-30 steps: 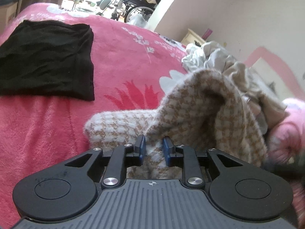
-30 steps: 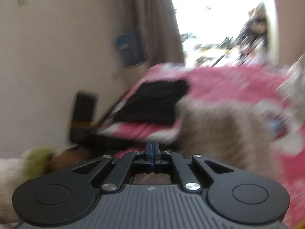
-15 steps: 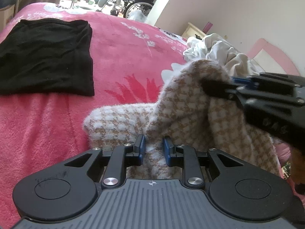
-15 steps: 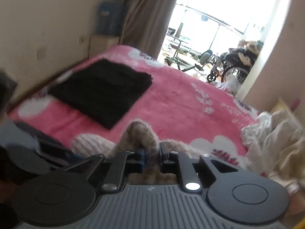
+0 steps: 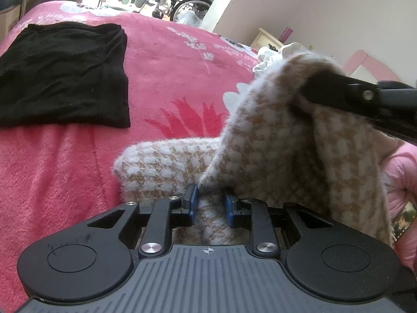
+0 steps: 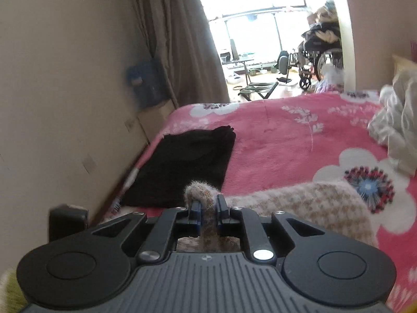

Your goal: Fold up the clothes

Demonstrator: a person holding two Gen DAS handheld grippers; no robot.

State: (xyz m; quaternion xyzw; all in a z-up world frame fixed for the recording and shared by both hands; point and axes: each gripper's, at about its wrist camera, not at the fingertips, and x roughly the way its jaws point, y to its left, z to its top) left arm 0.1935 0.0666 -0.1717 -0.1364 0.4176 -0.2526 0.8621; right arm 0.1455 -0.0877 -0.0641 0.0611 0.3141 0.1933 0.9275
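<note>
Left tongs (image 5: pixel 209 206): jaws a little apart, with a bunched fold of the checked sweater (image 5: pixel 273 156) clamped between the blue pads (image 5: pixel 192 203). The cloth filled the whole gap and the pads pressed on it from both sides.

Right tongs (image 6: pixel 208 210): jaws narrowly apart and just been widening, with a rolled edge of the same sweater (image 6: pixel 299 203) standing up between them. The pads lay against the cloth on both sides. In the left wrist view these tongs (image 5: pixel 307 91) entered from the right and pinched a raised peak of the sweater, above and to the right of the left tongs.

Checked sweater: tan and white, fuzzy knit. One part lay flat on the blanket (image 5: pixel 169 78) just ahead of the left tongs; the rest rose as a tent to the right, hung from the right tongs.

Black garment (image 5: pixel 62 75): folded flat on the blanket, ahead and to the left of the left tongs, well apart from the sweater. In the right wrist view it (image 6: pixel 182 167) lay straight ahead of the right tongs, near the wall-side edge of the bed.

Pile of pale clothes (image 6: pixel 398 127): crumpled, ahead and far right of the right tongs.

Pink sleeve (image 5: pixel 401 182): at the right edge of the left wrist view, beside the hanging sweater.

Blanket: pink, with white flowers, beneath every item listed.
</note>
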